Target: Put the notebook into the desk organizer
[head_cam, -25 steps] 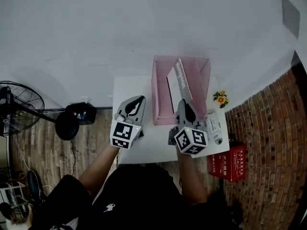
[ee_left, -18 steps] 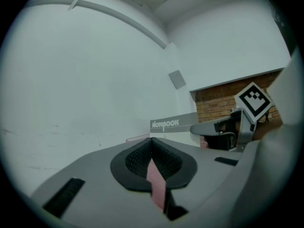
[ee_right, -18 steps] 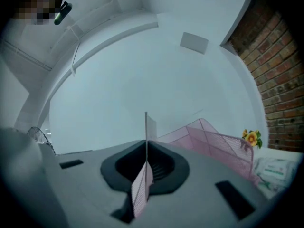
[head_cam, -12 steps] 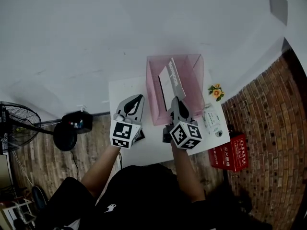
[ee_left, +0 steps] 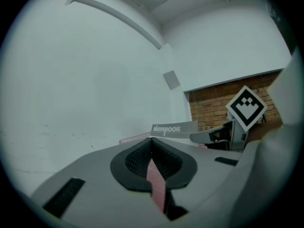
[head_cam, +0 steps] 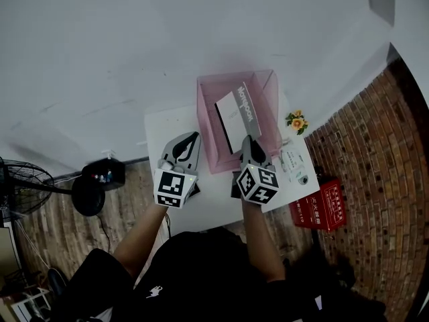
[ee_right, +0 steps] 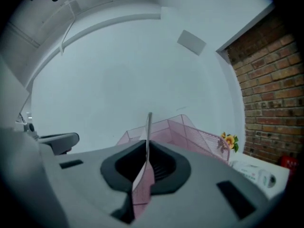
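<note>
A pink mesh desk organizer (head_cam: 208, 129) stands at the back of the white table (head_cam: 167, 123). Inside it the notebook (head_cam: 231, 116) leans on its edge, a grey spine with lettering above a white face. My right gripper (head_cam: 248, 141) reaches over the organizer's front wall to the notebook's near end and is shut on it. In the right gripper view the notebook (ee_right: 149, 125) runs edge-on straight out of the closed jaws. My left gripper (head_cam: 193, 139) hovers shut and empty just left of the organizer. From the left gripper view I see the notebook (ee_left: 173, 128) and the right gripper (ee_left: 202, 137).
A small pot of yellow flowers (head_cam: 295, 121) and a white device (head_cam: 296, 168) sit at the table's right edge. A red box (head_cam: 318, 212) stands on the brick floor to the right. A black fan (head_cam: 30, 186) and a black box (head_cam: 104, 173) are on the left.
The view has shifted. The notebook now leans a little lower inside the organizer, with the right gripper still shut at its near end. The left gripper has hardly moved.
</note>
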Available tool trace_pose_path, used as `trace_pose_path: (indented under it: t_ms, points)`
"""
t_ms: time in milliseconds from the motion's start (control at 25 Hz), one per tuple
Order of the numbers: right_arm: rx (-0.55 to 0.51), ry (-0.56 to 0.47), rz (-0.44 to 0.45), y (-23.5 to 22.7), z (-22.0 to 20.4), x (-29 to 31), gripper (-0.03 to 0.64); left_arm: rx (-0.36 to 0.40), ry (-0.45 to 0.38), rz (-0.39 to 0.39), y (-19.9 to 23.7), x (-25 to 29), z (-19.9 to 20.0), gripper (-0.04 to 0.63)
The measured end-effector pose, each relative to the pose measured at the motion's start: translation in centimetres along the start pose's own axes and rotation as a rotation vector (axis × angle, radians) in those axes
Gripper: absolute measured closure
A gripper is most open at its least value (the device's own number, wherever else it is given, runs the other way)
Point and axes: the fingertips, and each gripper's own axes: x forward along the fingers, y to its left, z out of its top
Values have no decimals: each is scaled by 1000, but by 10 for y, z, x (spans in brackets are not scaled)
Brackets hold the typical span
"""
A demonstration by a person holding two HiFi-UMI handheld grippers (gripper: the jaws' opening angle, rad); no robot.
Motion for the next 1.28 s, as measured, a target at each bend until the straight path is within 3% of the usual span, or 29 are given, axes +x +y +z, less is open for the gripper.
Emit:
trace_pose_path:
  t_ms: [280, 680, 920, 1280]
  points:
    - [-59, 57, -47, -12, -8, 5, 585, 5, 2, -21, -4, 3, -1, 592]
    - [-63, 59, -14, -9, -12, 11, 532, 14, 6, -45, -9, 3, -4, 592]
    - [-129, 142, -1, -13, -23, 19, 507, 27, 12, -52, -10, 3, -6, 592]
    - [-184, 236, 111, -10, -36, 23, 345, 37, 16, -56, -15, 5, -6, 592]
